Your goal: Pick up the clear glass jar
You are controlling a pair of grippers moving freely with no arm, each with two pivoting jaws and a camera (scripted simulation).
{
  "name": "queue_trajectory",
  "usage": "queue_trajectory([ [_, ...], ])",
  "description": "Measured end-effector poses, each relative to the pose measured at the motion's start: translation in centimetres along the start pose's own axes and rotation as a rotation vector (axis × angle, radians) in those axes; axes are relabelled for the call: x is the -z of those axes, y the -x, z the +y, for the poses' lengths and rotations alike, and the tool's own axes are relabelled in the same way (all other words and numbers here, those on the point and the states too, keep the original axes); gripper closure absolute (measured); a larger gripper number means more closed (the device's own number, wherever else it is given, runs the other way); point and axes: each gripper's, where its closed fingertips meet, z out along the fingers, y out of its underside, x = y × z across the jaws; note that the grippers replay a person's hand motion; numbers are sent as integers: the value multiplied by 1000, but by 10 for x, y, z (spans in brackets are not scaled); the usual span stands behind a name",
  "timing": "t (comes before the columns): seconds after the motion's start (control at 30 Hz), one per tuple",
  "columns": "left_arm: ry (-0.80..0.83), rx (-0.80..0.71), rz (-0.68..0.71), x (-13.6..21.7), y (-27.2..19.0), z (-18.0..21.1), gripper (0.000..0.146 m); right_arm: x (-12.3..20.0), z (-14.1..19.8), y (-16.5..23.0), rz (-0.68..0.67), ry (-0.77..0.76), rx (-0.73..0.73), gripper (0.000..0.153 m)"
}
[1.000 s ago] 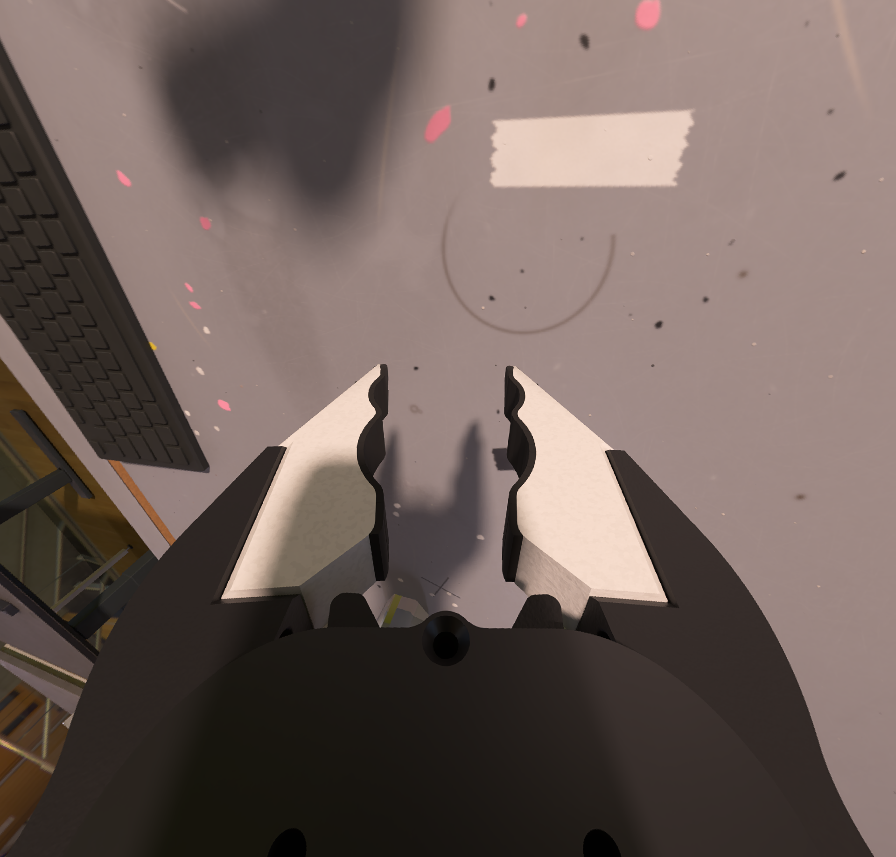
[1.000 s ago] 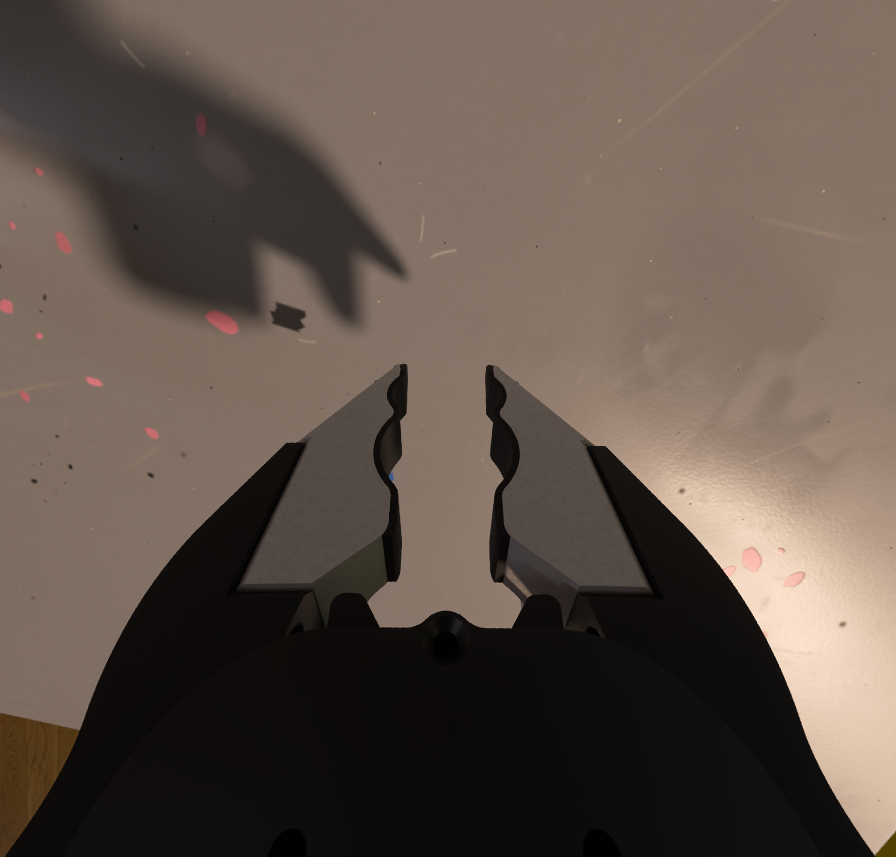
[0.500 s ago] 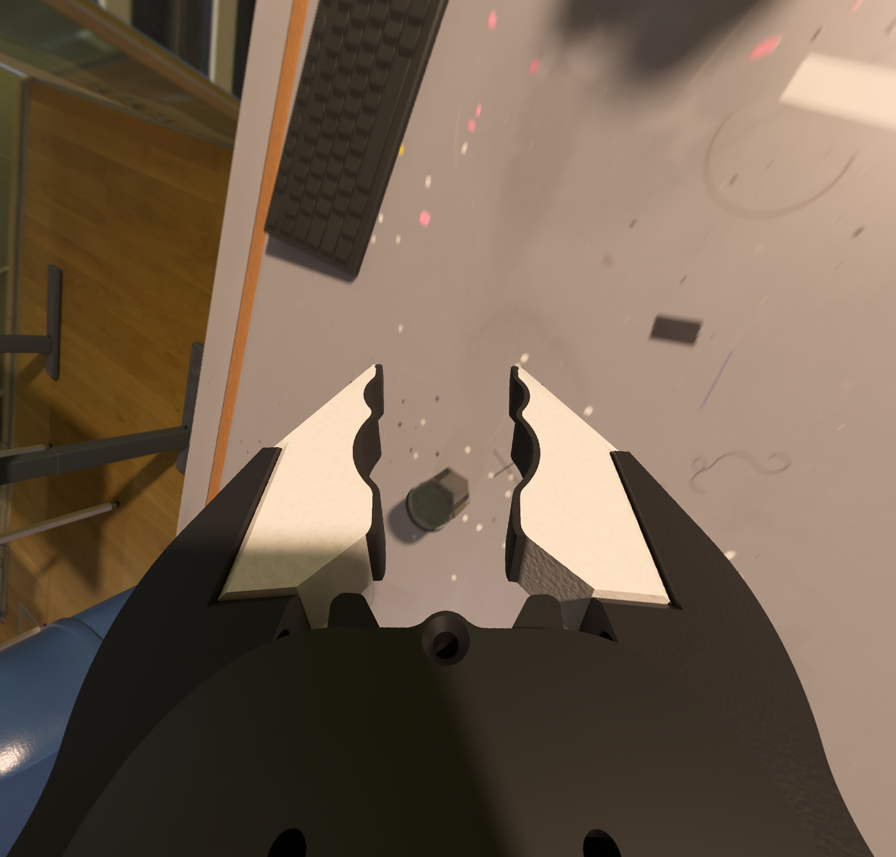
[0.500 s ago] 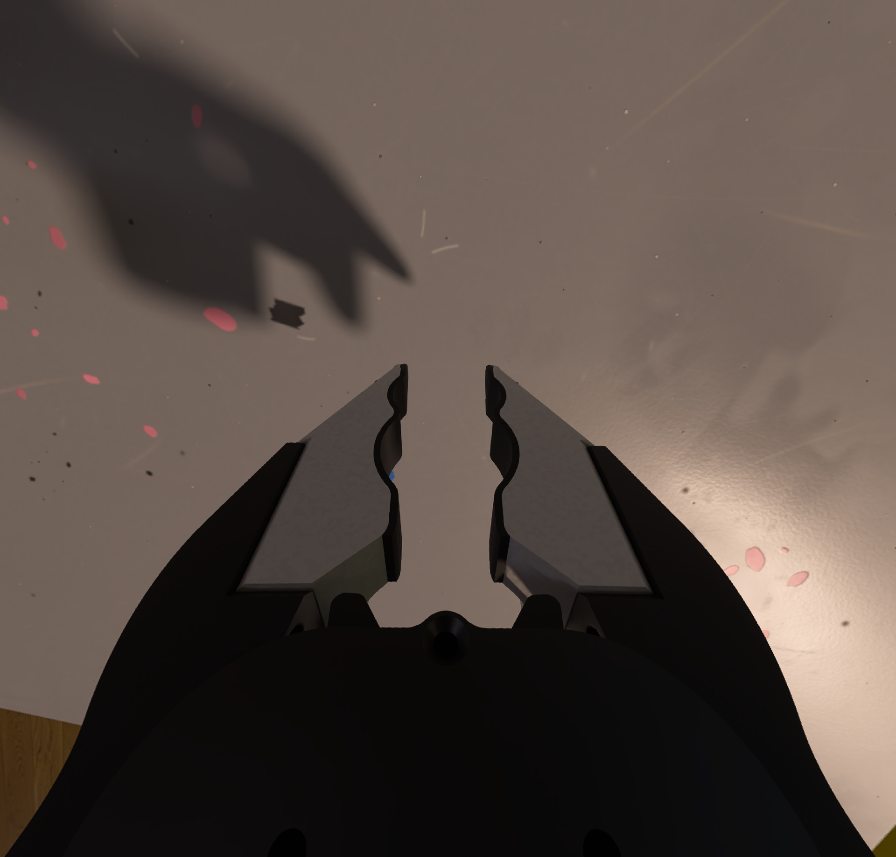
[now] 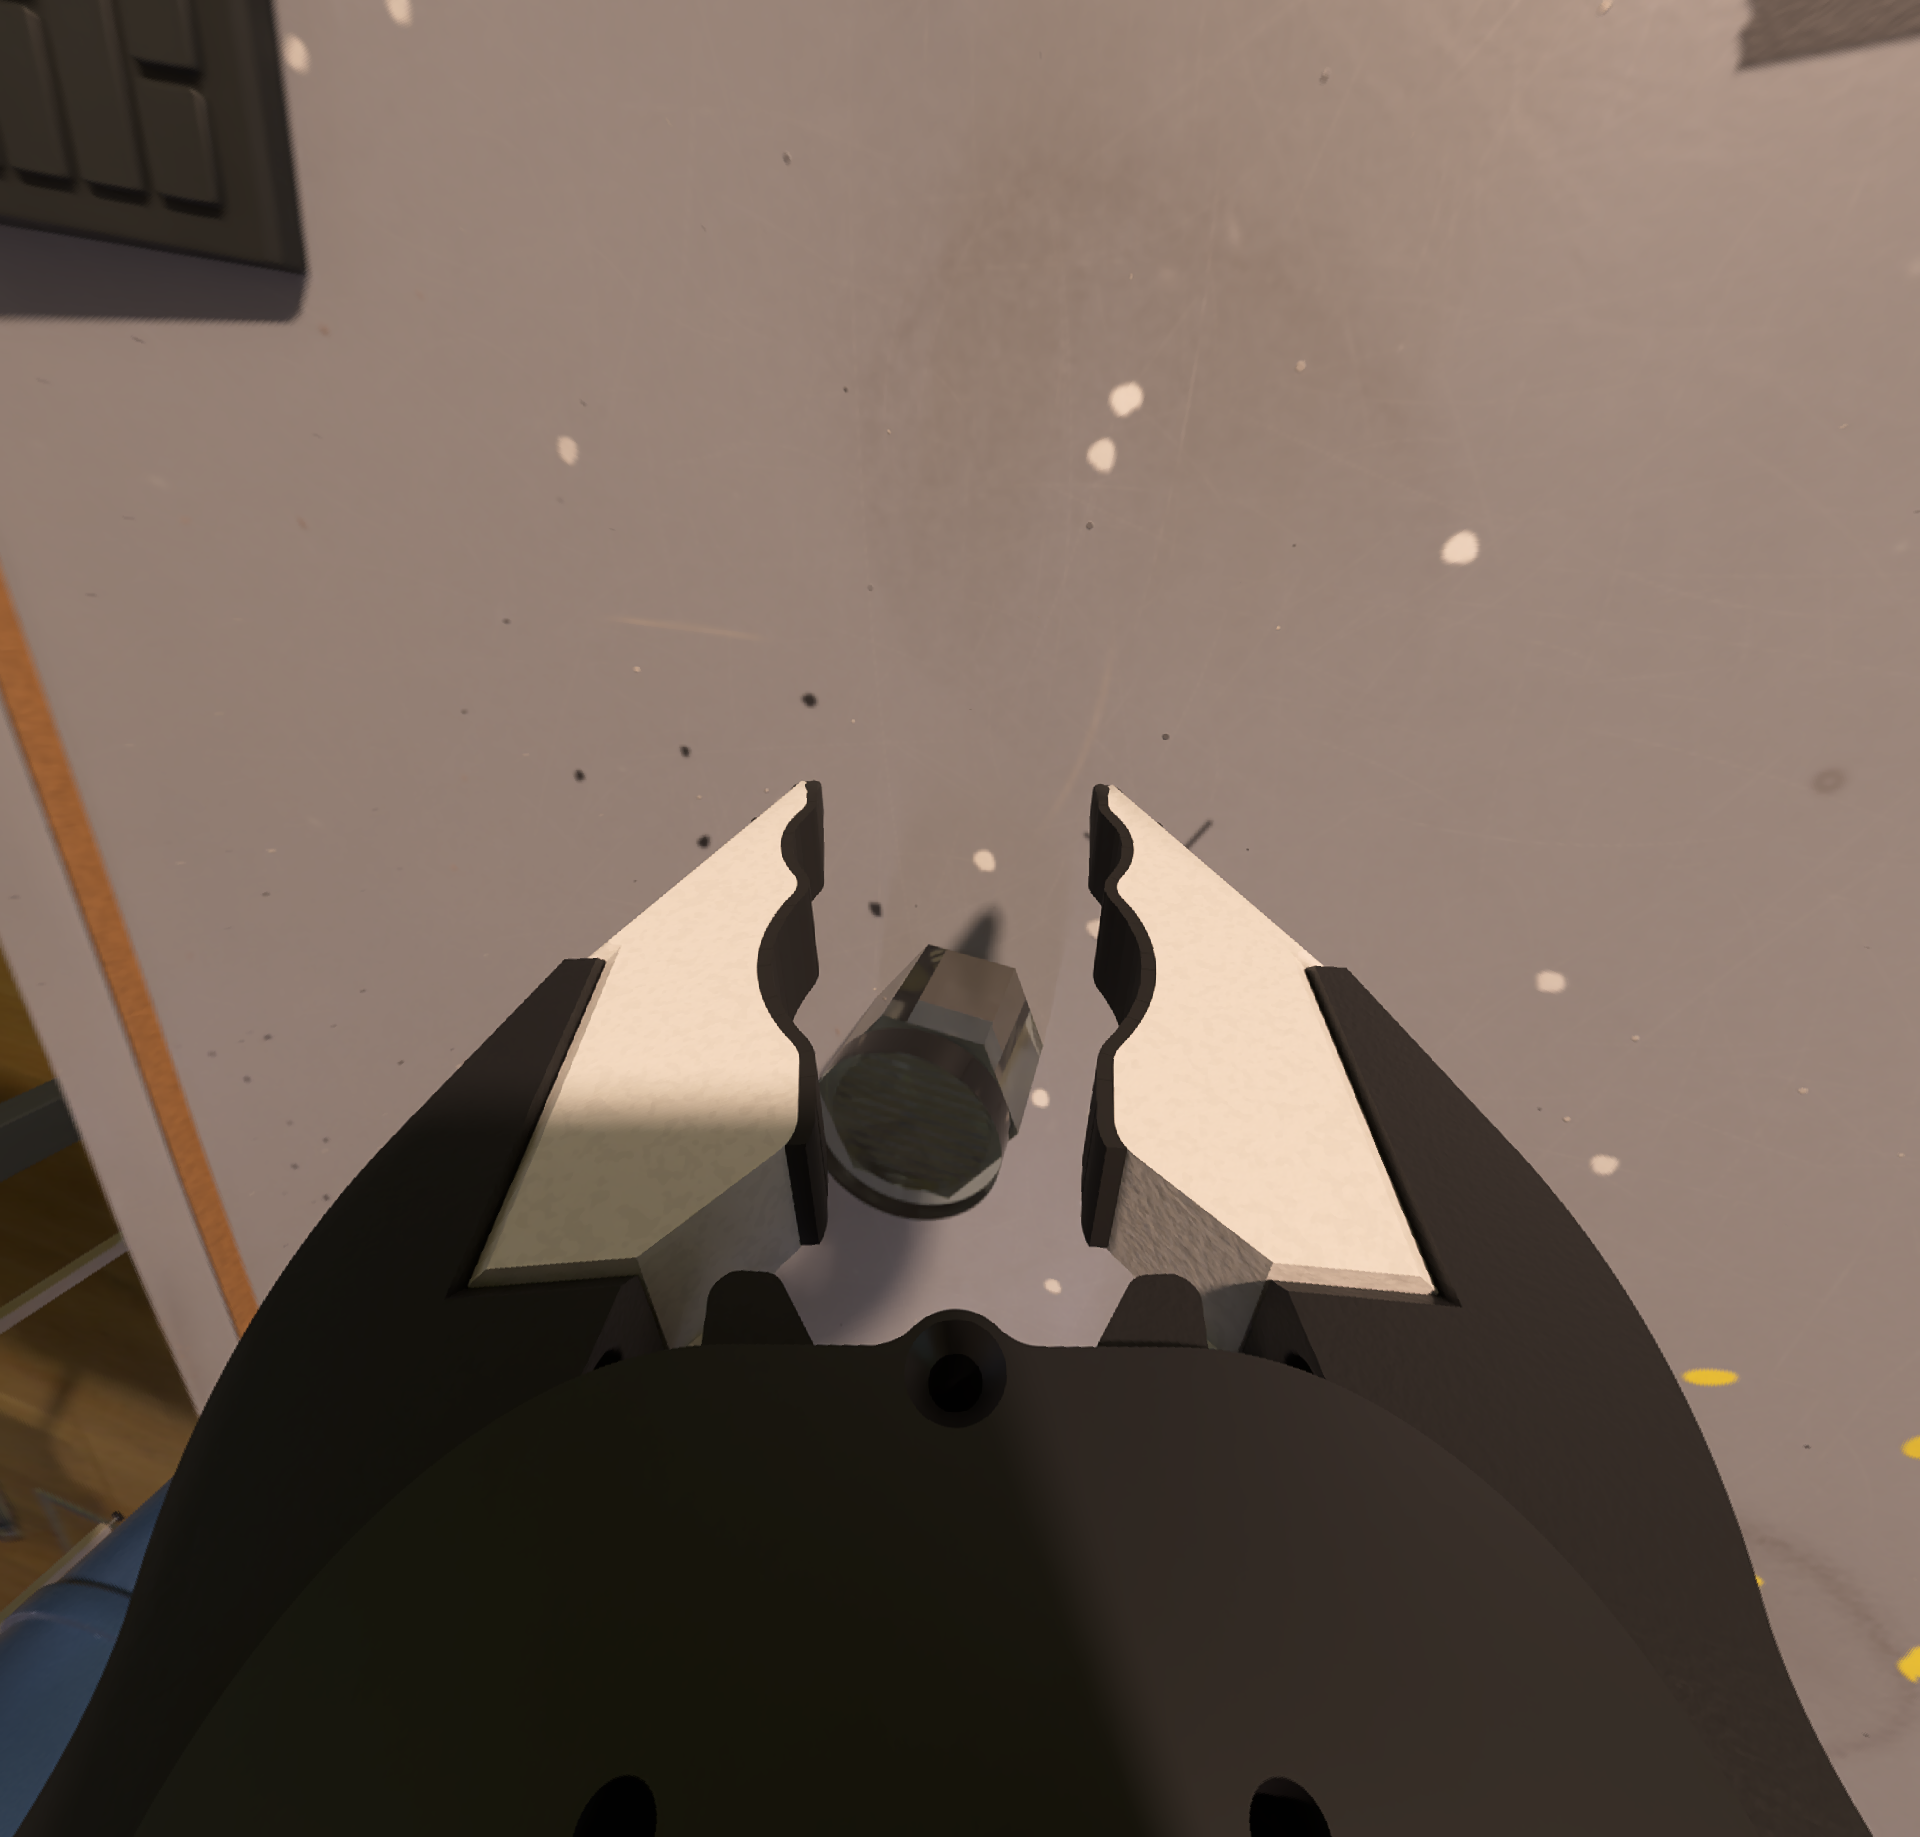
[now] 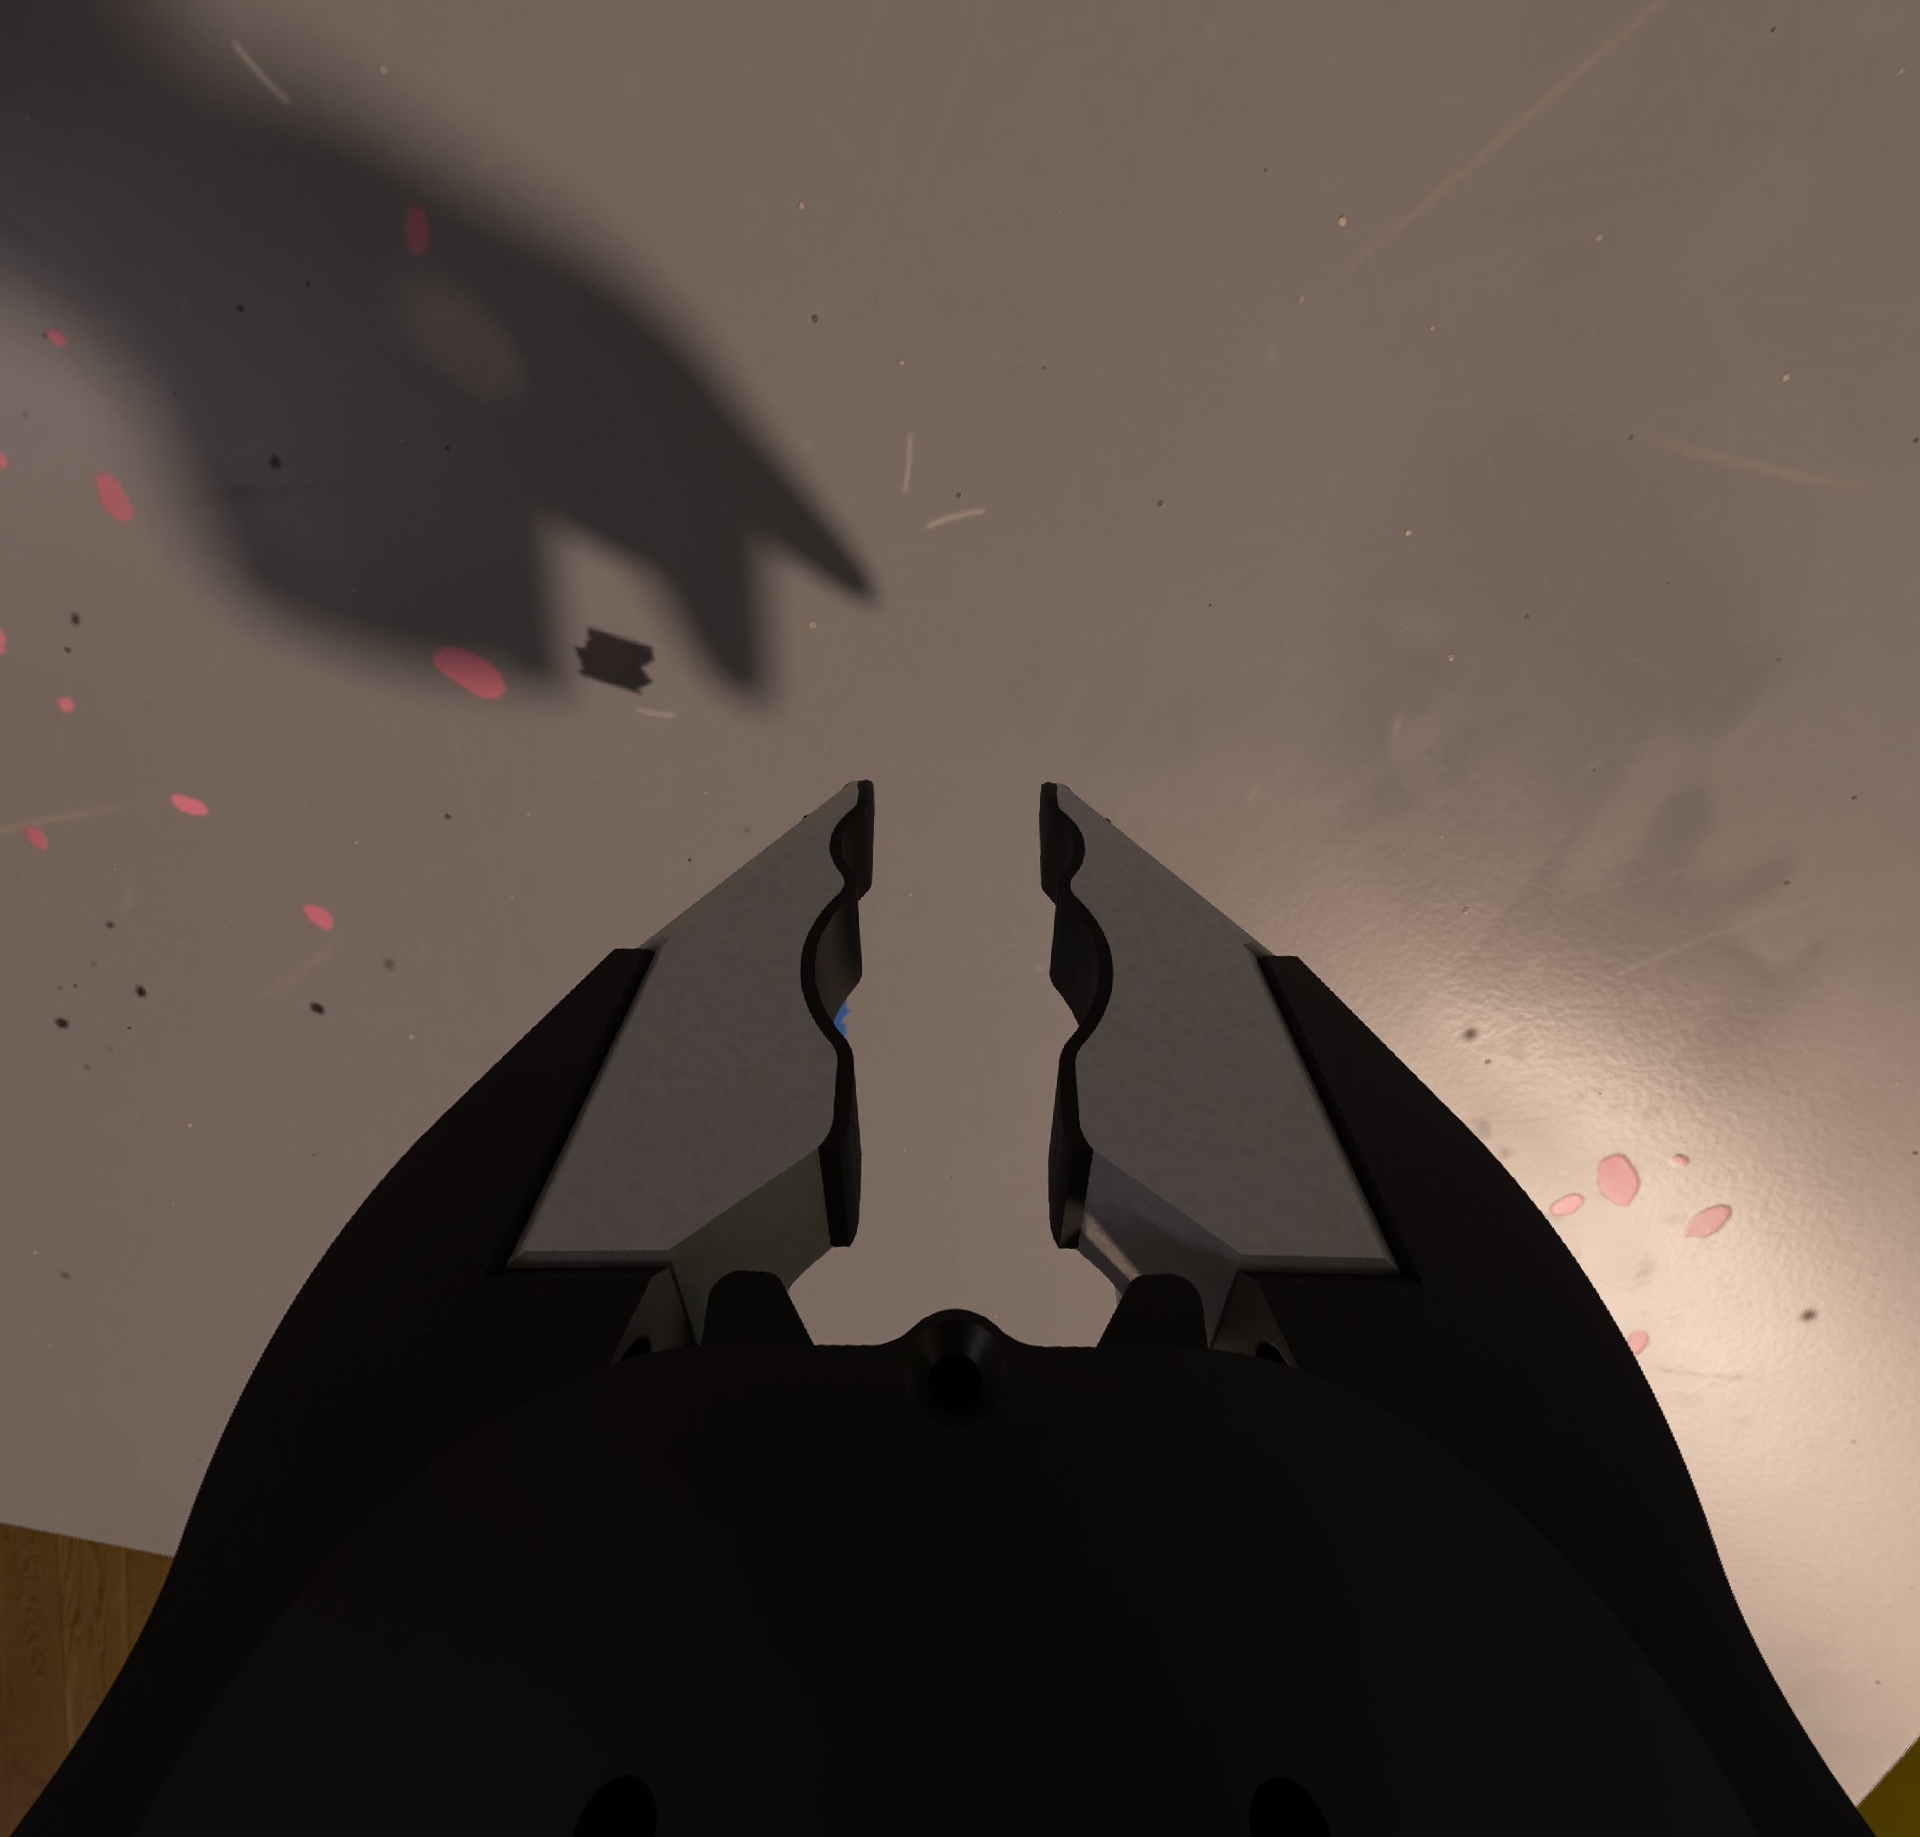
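1. Between the left tool's [image 5: 956, 821] parted white fingers [image 5: 665, 1039] stands the small clear glass jar with dark lid [image 5: 928, 1081], hugging the left one.
2. Centre sideways, descend, then close gently.
3. Right tool [image 6: 956, 821] hangs parted, empty, above the grey speckled table [image 6: 1351, 333].

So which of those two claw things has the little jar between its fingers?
The left gripper: the clear glass jar sits between its white fingers, not yet squeezed. The right gripper, with grey fingers, has only bare table between them.
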Motion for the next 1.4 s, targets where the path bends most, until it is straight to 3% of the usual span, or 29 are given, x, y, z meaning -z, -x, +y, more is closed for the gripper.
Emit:
queue_trajectory([
  [0.4,66,-9,30,-25,2,7,95,13,-3,0,3,-43,7,121],
  [0.53,82,-20,-8,-9,6,11,96,18,-4,-1,-5,-66,6,122],
  [0.67,53,-30,-111,38,20,4,96,21,-4,-1,-11,-80,7,122],
  [0.8,-77,-19,-222,107,26,-40,97,24,-3,-1,0,-82,7,122],
  [0.93,-256,25,-165,140,-10,-118,96,26,0,-1,8,-71,10,123],
  [1.13,-310,-2,22,105,-81,-202,97,29,2,-1,-1,-86,8,122],
  [1.4,-226,-146,59,61,-101,-232,97,31,2,1,-27,-108,8,122],
])
